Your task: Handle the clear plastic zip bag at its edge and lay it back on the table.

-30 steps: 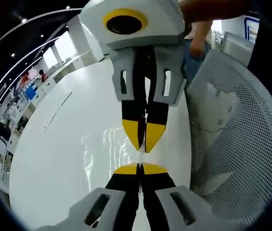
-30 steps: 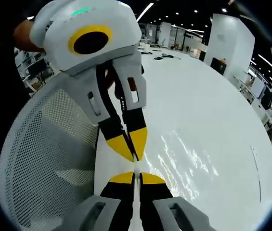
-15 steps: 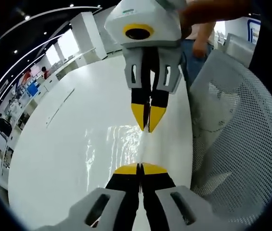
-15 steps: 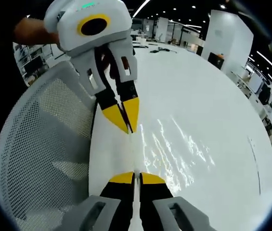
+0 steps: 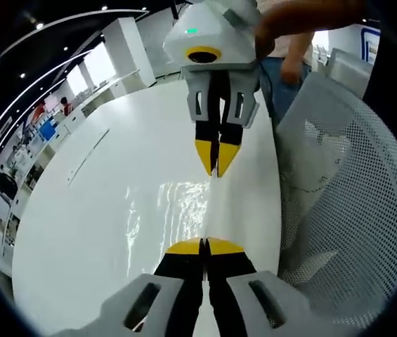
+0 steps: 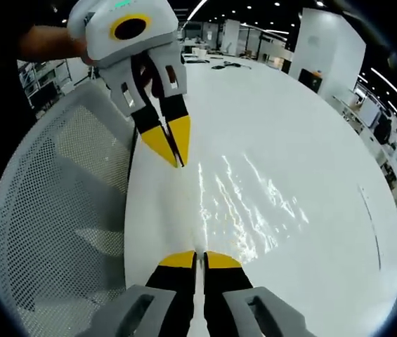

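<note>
zip bag (image 5: 184, 203) stretched between both tools.

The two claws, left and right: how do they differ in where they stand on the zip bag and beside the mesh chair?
The left claw pinches the clear zip bag at one end of its edge; the right claw pinches the other end. The white mesh chair lies to the right in the left gripper view, to the left in the right gripper view. Both are shut, yellow-tipped, over the white table.
</note>
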The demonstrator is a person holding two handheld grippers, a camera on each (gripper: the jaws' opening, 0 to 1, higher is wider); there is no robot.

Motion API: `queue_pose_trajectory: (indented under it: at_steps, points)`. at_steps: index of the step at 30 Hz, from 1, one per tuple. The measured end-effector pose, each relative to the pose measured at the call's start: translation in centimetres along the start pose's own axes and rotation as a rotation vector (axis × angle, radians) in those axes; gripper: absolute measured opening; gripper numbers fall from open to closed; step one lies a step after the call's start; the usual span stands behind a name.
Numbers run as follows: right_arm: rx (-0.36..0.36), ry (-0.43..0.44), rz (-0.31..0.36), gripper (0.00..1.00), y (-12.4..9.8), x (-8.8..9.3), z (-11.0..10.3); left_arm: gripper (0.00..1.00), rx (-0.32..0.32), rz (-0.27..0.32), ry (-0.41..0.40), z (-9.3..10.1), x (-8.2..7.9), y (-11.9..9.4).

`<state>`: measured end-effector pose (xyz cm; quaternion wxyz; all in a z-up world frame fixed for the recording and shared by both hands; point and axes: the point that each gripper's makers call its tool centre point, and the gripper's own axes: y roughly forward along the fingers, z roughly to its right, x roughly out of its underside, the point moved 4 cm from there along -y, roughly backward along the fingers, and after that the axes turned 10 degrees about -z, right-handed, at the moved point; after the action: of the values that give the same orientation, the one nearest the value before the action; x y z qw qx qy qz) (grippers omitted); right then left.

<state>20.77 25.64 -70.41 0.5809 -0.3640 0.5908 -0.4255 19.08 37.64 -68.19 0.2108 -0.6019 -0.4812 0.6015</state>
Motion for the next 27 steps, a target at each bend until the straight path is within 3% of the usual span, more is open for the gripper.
queue_pose_trajectory:
  at_steps: [12,27]
  points:
    - [0.005,0.005,-0.011,0.0,-0.1,0.6,-0.1,0.0,0.008,-0.004,-0.002,-0.1,0.3,0.1]
    - [0.007,0.039,-0.054,0.0,0.1,2.7,0.2,0.0,0.014,-0.009,-0.008,0.0,0.5,0.1]
